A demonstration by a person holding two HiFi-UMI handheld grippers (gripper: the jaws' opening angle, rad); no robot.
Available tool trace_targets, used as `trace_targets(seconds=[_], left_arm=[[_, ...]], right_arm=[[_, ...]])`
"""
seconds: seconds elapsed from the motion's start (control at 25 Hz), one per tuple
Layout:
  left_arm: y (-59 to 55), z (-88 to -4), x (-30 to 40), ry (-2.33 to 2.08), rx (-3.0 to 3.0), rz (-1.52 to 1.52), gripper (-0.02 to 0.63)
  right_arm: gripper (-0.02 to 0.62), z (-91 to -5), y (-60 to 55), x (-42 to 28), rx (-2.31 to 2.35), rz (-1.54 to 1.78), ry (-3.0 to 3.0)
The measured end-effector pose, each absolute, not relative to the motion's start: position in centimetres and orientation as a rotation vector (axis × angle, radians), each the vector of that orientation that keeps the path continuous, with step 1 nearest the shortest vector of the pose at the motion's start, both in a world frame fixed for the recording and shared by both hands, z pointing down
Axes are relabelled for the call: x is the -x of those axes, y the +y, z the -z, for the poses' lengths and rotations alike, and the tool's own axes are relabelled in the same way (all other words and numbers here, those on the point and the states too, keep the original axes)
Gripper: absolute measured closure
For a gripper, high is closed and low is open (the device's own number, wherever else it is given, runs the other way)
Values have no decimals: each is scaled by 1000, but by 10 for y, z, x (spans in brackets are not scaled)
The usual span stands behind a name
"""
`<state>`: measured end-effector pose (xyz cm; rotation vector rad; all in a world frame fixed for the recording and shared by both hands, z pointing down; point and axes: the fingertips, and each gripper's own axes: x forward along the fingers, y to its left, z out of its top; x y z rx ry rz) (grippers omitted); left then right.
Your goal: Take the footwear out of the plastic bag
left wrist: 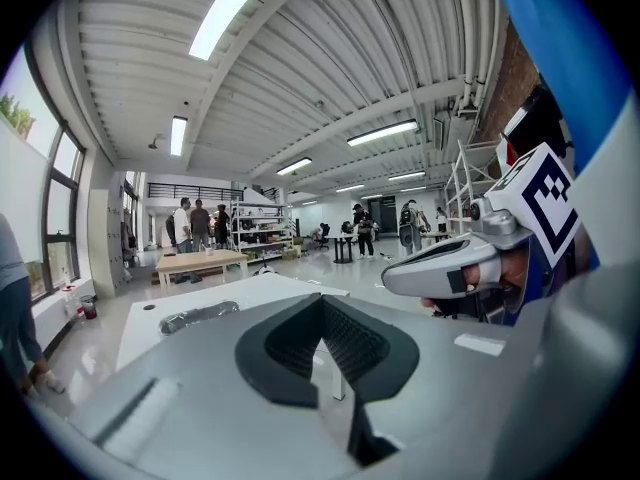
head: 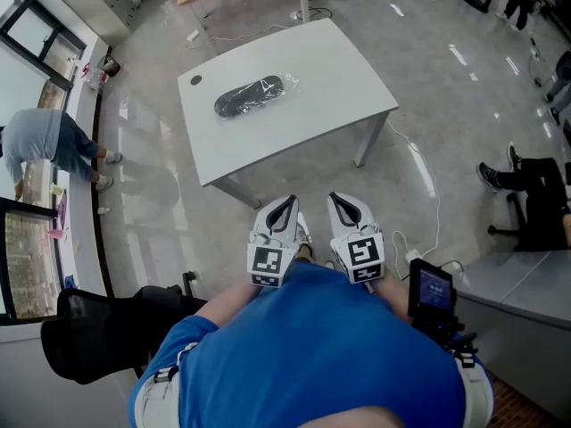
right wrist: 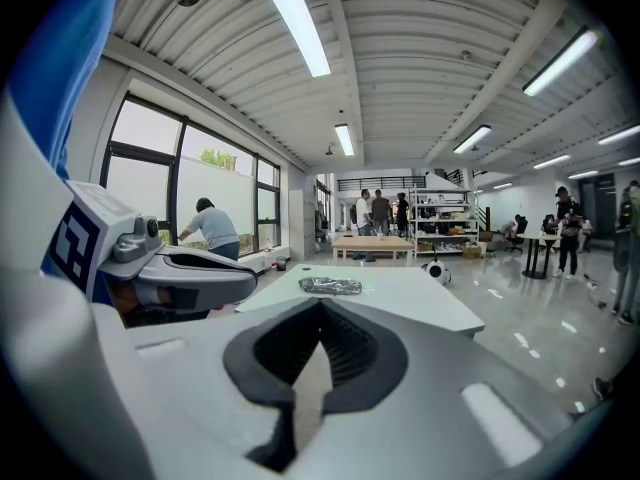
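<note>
Both tongs are held close in front of a blue-shirted torso [head: 312, 355], side by side and just apart. The left tongs [head: 285, 201] and the right tongs [head: 340, 198] are pointed toward the bench [head: 348, 69], which stands well apart from them across a stretch of glossy floor [head: 178, 230]. In each gripper view the dark ribbed pads are seen drawn together at their tips, so both tongs are closed, and nothing is gripped between them.

The footwear [head: 245, 98], a dark flat piece, is laid lengthwise on the white bench top, toward its far left part, and is wrapped in the clear plastic bag [head: 285, 82] (the bag's crinkled end is seen past the toe). A small round hole [head: 196, 80] is set in the bench near the bag's other end. No other item can be made out on the bench.

A white cable [head: 430, 178] is trailed over the floor beside the bench's right leg. A black chair [head: 89, 333] is placed at the lower left, and a person [head: 45, 141] is bent over by the windows.
</note>
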<state>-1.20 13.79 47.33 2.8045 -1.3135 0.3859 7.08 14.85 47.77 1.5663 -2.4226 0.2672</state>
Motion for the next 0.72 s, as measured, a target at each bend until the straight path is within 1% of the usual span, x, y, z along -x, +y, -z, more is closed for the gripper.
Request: trace_targets(seconds=[0.4, 0.72], left_arm=[[45, -465, 30, -1329, -2806, -313, 600], [-20, -467, 66, -1338, -2793, -283, 600]], right_arm=[[592, -473, 52, -52, -1523, -234, -2421], [592, -475, -18, -15, -1485, -221, -2432]])
